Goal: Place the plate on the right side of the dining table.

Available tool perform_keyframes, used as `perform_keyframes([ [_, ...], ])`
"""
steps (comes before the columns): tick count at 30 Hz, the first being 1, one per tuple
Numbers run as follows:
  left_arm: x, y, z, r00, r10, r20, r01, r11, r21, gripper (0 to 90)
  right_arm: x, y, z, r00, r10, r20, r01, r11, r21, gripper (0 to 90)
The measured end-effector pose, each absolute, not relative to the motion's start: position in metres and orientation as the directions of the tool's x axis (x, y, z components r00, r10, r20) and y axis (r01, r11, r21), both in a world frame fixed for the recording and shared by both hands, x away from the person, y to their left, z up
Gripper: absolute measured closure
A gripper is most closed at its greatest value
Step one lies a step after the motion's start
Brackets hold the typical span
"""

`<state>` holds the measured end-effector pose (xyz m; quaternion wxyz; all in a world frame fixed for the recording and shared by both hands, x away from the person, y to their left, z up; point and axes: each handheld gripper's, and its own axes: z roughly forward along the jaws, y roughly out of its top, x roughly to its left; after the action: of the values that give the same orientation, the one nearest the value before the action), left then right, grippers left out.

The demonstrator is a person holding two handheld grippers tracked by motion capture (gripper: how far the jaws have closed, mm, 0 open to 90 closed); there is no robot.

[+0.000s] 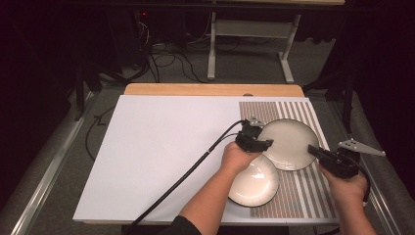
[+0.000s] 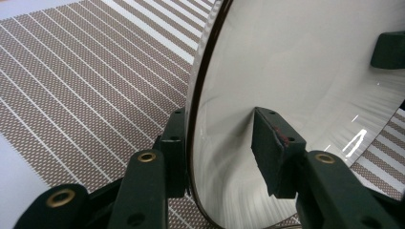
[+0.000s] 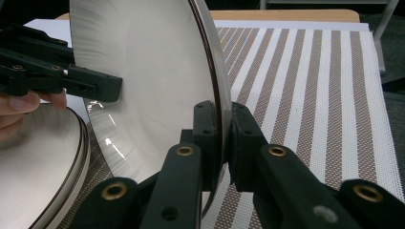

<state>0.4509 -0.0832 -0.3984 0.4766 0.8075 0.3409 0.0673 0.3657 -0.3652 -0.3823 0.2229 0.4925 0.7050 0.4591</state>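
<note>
A cream plate with a dark rim [image 1: 288, 142] [image 2: 310, 71] [image 3: 143, 57] is over the striped placemat [image 1: 298, 196], its near edge overlapping a second, similar plate [image 1: 254, 183] [image 3: 38, 167]. My right gripper [image 1: 313, 149] [image 3: 222, 107] is shut on the first plate's right rim. My left gripper [image 1: 266, 143] [image 2: 222, 119] straddles the opposite rim. Its outer jaw lies against the rim, and a gap separates the inner pad [image 2: 272, 148] from it. Each gripper also appears in the other's view, the left gripper [image 3: 102, 88] and the right gripper [image 2: 389, 47].
The brown-and-white placemat covers the right part of a white table top [image 1: 161, 147] with a wooden strip [image 1: 215, 89] along its far edge. A black cable [image 1: 195, 164] trails from the left gripper across the table. Beyond stands a table frame [image 1: 252, 44] on the floor.
</note>
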Motion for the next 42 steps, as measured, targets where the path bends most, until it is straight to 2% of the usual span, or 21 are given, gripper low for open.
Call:
perform_keyframes([
  [6, 0.447, -0.072, -0.389, 0.753, 0.628, -0.195, 0.455, -0.284, 0.844, 52.2, 0.366, -0.365, -0.382, -0.417, 0.899, 0.132, 0.487, 0.098, 0.868, 85.2],
  [12, 0.434, -0.041, -0.375, 0.755, 0.636, -0.161, 0.389, -0.237, 0.89, 42.5, 0.368, -0.365, -0.383, -0.406, 0.902, 0.145, 0.499, 0.086, 0.862, 84.8],
  [14, 0.427, -0.025, -0.372, 0.758, 0.64, -0.128, 0.358, -0.243, 0.902, 38.0, 0.368, -0.365, -0.383, -0.4, 0.906, 0.142, 0.502, 0.087, 0.86, 84.6],
  [24, 0.385, 0.06, -0.372, 0.7, 0.703, -0.125, 0.328, -0.161, 0.931, 27.6, 0.37, -0.368, -0.386, -0.383, 0.91, 0.156, 0.522, 0.073, 0.85, 83.7],
  [31, 0.348, 0.117, -0.375, 0.651, 0.754, -0.092, 0.307, -0.151, 0.94, 16.1, 0.373, -0.372, -0.389, -0.368, 0.912, 0.179, 0.546, 0.057, 0.836, 82.6],
  [38, 0.308, 0.18, -0.376, 0.605, 0.793, -0.072, 0.295, -0.139, 0.945, 15.7, 0.381, -0.378, -0.396, -0.334, 0.917, 0.22, 0.595, 0.024, 0.803, 79.7],
  [42, 0.289, 0.197, -0.373, 0.587, 0.806, -0.078, 0.284, -0.114, 0.952, 14.0, 0.386, -0.38, -0.401, -0.312, 0.916, 0.253, 0.632, 0.001, 0.775, 77.8],
])
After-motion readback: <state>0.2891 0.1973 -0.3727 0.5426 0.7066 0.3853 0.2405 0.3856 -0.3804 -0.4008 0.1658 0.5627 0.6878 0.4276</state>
